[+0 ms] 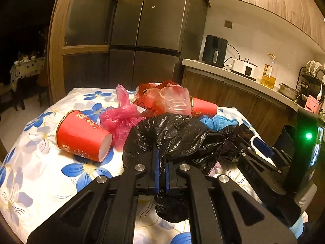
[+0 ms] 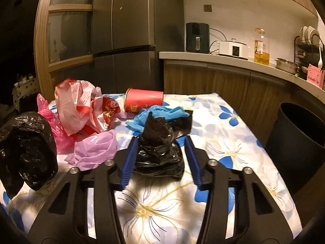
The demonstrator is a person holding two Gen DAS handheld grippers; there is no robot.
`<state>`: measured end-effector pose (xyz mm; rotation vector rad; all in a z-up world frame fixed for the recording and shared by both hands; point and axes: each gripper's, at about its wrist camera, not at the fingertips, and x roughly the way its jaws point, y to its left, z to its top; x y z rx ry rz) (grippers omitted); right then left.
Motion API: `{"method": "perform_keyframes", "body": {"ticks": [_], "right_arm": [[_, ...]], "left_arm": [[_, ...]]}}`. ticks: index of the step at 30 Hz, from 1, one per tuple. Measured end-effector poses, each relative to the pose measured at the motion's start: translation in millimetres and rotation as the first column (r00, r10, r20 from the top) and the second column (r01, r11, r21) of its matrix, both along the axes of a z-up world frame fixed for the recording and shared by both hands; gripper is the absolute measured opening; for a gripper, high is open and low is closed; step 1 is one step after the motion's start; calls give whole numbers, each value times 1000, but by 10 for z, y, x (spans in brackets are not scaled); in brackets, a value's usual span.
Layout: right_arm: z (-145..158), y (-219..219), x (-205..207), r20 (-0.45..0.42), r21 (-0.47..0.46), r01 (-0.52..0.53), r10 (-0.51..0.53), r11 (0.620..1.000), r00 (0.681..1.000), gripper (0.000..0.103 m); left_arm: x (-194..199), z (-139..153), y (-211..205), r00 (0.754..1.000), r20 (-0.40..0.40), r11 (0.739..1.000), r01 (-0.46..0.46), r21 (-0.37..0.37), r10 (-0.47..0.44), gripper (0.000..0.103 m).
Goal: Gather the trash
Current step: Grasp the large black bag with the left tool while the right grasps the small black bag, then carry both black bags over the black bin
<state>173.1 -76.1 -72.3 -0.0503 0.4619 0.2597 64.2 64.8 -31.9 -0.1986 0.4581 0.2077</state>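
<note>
text | "DAS" – right tool (image 1: 250, 156) | cup prints (image 1: 83, 134) – unreadable

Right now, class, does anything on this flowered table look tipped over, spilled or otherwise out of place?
Yes. Two red paper cups lie on their sides: one near the left edge, one at the far end. Crumpled plastic bags and a blue glove are strewn between them. No liquid spill shows.

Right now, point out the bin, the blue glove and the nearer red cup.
bin (image 2: 294, 142), right wrist view, outer wall.
blue glove (image 2: 160, 111), right wrist view, crumpled middle.
red cup (image 1: 81, 134), left wrist view, side wall.
</note>
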Motion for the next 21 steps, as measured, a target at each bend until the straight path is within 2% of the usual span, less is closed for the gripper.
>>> {"method": "perform_keyframes", "body": {"ticks": [4,6,8,21], "right_arm": [[-22,53,-13,-1,-19,-28,28,999,1000,21],[-21,58,-26,-4,-20,-38,38,999,999,8],[-6,39,-50,-5,-8,-50,50,999,999,5],[449,-405,-581,106,73,-46,38,996,994,4]], "left_arm": [[23,-33,36,1000,-12,1000,-1,-11,1,5],[23,-39,36,1000,-13,1000,-4,-12,4,5],[18,-31,38,1000,-12,1000,-7,-11,7,5],[-14,120,-107,1000,12,1000,-1,14,1,4]]}}
